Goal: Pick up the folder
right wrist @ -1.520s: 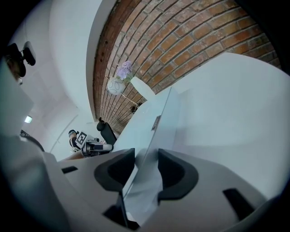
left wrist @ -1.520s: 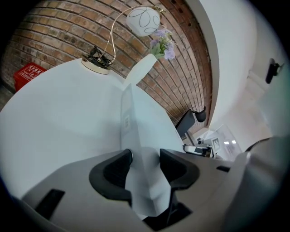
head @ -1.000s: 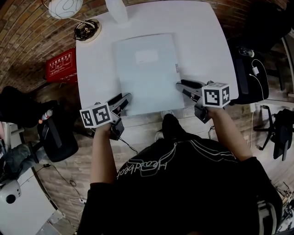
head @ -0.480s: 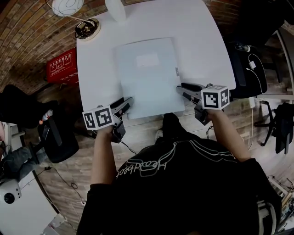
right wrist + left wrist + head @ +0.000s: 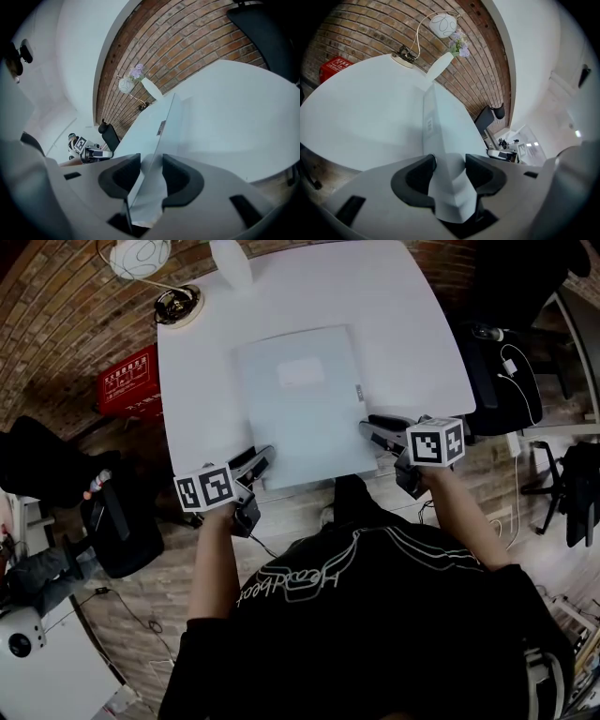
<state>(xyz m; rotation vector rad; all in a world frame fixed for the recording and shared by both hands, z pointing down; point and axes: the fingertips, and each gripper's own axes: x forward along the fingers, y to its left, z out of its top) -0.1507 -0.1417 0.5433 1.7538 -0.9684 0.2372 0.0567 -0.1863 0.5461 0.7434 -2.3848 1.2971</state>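
Observation:
A pale blue-grey folder (image 5: 300,404) lies flat on the white table (image 5: 412,334), and its near edge reaches past the table's front edge. My left gripper (image 5: 258,463) is shut on the folder's near left corner. In the left gripper view the folder (image 5: 445,126) fills the gap between the dark pads (image 5: 419,174) of that gripper (image 5: 450,173). My right gripper (image 5: 370,430) grips the near right edge. In the right gripper view that gripper (image 5: 151,173) pinches the thin edge of the folder (image 5: 150,126).
A white round lamp (image 5: 139,257), a white vase (image 5: 230,263) and a dark coiled thing (image 5: 176,304) stand at the table's far left. A red box (image 5: 127,381) sits on the floor to the left. Black chairs stand on the right (image 5: 506,371) and the left (image 5: 117,521).
Both grippers have drawn the folder towards me, so that its near edge now hangs over the table's front edge. Both grips are unchanged.

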